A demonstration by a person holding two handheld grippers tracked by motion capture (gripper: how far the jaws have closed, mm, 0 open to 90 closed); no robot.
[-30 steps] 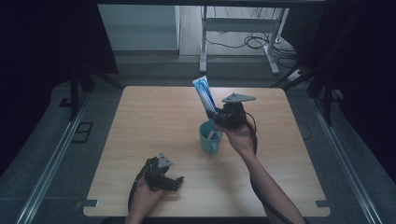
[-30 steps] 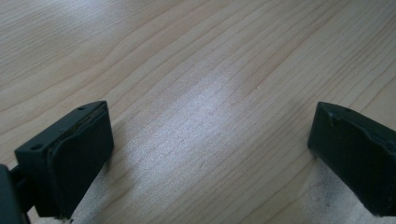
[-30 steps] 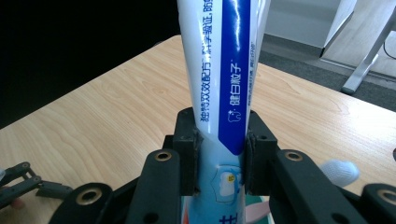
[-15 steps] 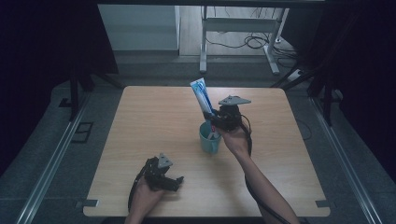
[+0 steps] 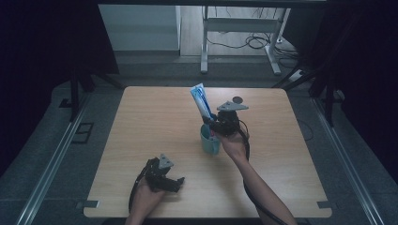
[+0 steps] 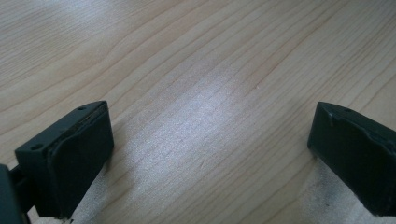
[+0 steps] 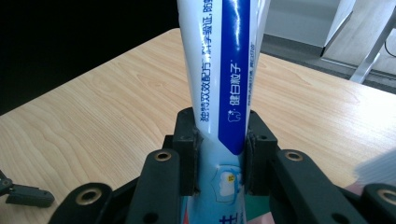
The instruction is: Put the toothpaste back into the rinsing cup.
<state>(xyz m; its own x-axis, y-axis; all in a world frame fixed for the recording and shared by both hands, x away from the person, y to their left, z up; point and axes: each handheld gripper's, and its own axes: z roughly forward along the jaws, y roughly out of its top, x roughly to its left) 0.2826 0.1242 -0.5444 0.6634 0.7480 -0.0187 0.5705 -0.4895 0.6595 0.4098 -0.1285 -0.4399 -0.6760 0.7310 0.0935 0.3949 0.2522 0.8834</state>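
Toothpaste tube [image 7: 219, 84] clamped upright in my right gripper [image 7: 219, 154] above the teal cup [image 5: 210, 142], my left gripper [image 6: 210, 154] wide, near it.

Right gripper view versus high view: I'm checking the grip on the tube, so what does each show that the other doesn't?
The right gripper view alone shows the right gripper clamped on the toothpaste tube, pads pressing both sides, and the tube's printed lettering. The high view alone shows the teal cup under the tube, the left gripper resting near the table's front edge, and the floor beyond. Both share the tube standing nearly upright and the wooden table.
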